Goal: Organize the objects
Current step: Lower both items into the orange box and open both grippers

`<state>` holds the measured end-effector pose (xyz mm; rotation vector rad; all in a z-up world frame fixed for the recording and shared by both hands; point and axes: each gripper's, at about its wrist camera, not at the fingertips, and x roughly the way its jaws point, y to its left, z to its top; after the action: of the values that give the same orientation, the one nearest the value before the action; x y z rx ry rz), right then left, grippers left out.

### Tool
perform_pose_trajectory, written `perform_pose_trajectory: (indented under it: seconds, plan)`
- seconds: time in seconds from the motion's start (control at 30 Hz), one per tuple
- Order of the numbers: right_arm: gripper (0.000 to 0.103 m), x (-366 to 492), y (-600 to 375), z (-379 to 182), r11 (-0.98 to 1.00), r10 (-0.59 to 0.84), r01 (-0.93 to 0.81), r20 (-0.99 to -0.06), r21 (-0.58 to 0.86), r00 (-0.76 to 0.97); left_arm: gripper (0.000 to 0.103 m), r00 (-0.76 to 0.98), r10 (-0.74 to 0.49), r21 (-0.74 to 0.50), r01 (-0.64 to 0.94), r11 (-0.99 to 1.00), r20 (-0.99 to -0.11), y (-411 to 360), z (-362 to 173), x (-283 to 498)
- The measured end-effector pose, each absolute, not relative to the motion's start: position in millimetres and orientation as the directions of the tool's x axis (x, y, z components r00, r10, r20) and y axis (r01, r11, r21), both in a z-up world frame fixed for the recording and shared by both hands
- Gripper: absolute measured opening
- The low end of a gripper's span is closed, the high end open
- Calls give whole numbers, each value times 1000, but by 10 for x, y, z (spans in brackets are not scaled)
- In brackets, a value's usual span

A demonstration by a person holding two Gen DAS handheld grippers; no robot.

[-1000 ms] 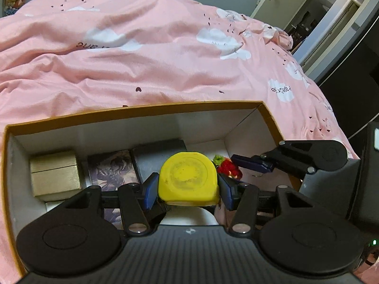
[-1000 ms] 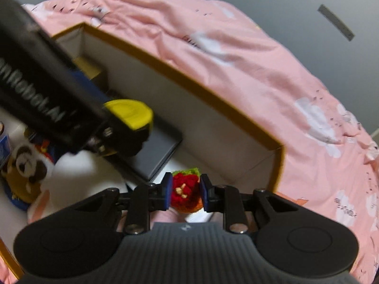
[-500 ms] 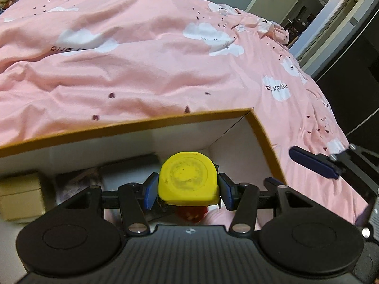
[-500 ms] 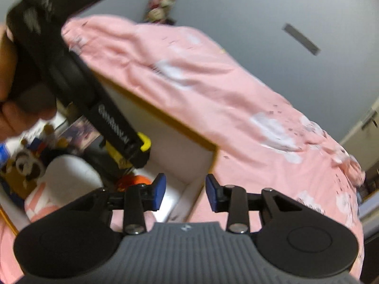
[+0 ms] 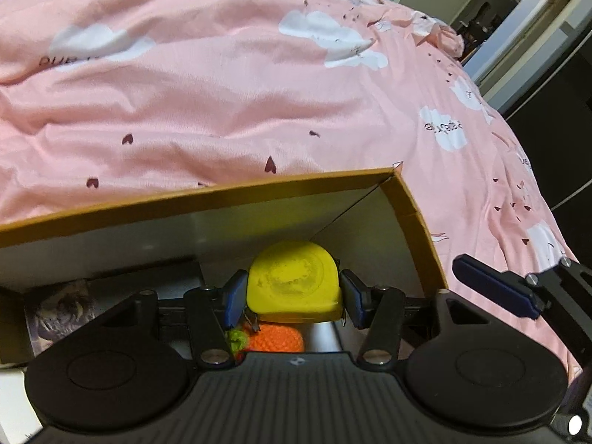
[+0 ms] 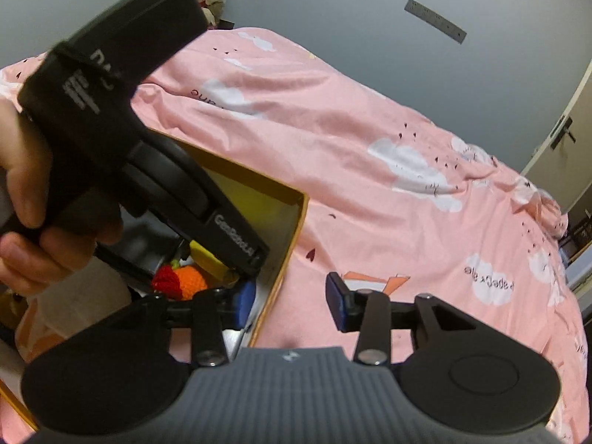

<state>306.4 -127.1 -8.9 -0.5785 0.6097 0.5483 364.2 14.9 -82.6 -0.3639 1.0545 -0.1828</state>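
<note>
Left wrist view: your left gripper (image 5: 294, 298) has its blue pads clamped on both sides of the yellow tape measure (image 5: 294, 283), held over the right end of the open box (image 5: 414, 222). Directly under it, inside the box, lies the orange-and-green crocheted toy (image 5: 275, 336). An illustrated flat box (image 5: 61, 314) lies on the box floor to the left. The box sits on the pink duvet (image 5: 222, 92). One blue fingertip (image 5: 492, 286) of your right gripper shows outside the box's right wall.

Right wrist view: your right gripper (image 6: 290, 305) is spread wide and empty, straddling the box's orange rim (image 6: 292, 244). Your left hand (image 6: 33, 207) grips the left tool's handle. The crocheted toy (image 6: 181, 277) rests in the box corner, below the tape measure (image 6: 207, 259).
</note>
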Motion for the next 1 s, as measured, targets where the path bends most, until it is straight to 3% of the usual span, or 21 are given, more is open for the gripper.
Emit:
perform_pose_trajectory:
  seconds: [0.13,0.4,0.5,0.8,1.0]
  plan:
    - [46,3040,-1278,-105,711,303,-626,-663,-321,684,70,489,-361,-434,-41,900,-794,185,-822,3662]
    - [46,2981,-1292,-71,718,315,-628,-664,-300,678,63,527,-350,-431,-34,902,-775,303,-556,3452]
    - [46,2948,-1301,-27,731,341,-635,-673,-248,656,58,554,-296,-370,-23,929,-778,332,-378,3284]
    - [39,2658,-1320,192,769,419,-629,-657,-109,626,57,648,-112,-157,-12,987,-753,353,106,2630]
    - [50,2416,-1330,411,803,460,-596,-642,6,613,59,718,-34,-88,-38,995,-696,389,449,2216]
